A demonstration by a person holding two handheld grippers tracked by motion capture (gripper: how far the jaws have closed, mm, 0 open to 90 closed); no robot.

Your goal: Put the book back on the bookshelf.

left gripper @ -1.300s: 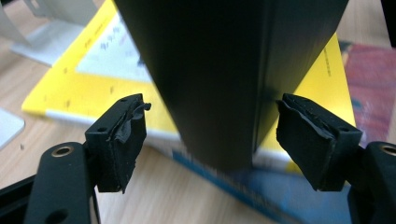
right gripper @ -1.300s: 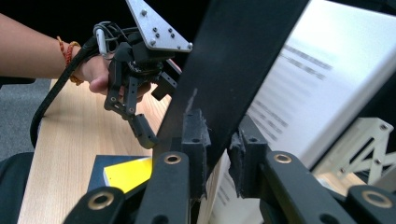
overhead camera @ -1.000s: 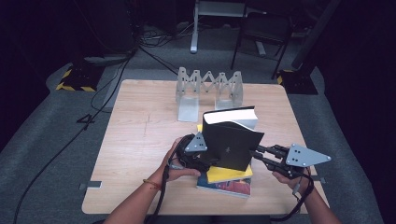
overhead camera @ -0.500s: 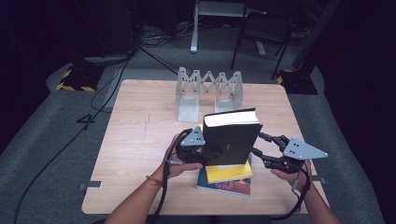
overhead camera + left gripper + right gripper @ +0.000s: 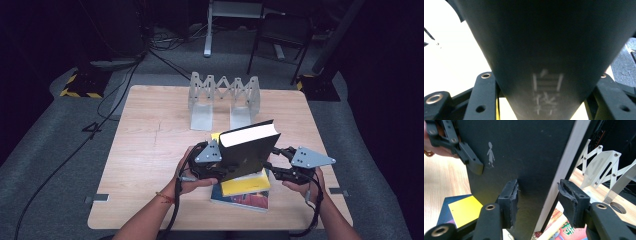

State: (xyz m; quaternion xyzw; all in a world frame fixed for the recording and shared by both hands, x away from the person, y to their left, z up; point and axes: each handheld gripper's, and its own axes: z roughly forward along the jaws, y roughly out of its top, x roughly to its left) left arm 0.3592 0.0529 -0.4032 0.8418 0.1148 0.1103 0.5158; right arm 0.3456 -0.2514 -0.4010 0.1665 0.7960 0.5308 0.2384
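Note:
A black hardcover book (image 5: 247, 155) stands on edge over a small stack, white page block facing up. My left gripper (image 5: 222, 167) has just been closing; in the left gripper view its jaws sit against both sides of the spine (image 5: 544, 50), which bears pale characters. My right gripper (image 5: 272, 162) has also just been closing, and its torn pads (image 5: 511, 197) clamp the black book (image 5: 524, 152) near its page edge. A finger of the left gripper (image 5: 471, 162) presses the cover by a small white figure.
Under the black book lie a yellow book (image 5: 245, 184) and a colourful one (image 5: 240, 200) near the front edge of the wooden table (image 5: 150, 150). A metal folding rack (image 5: 223, 95) stands at the table's far side. Cables run over the dark floor.
The black book has swung up from a tilted lie on the stack to standing on edge. The right gripper came up from low on the right to the book's side.

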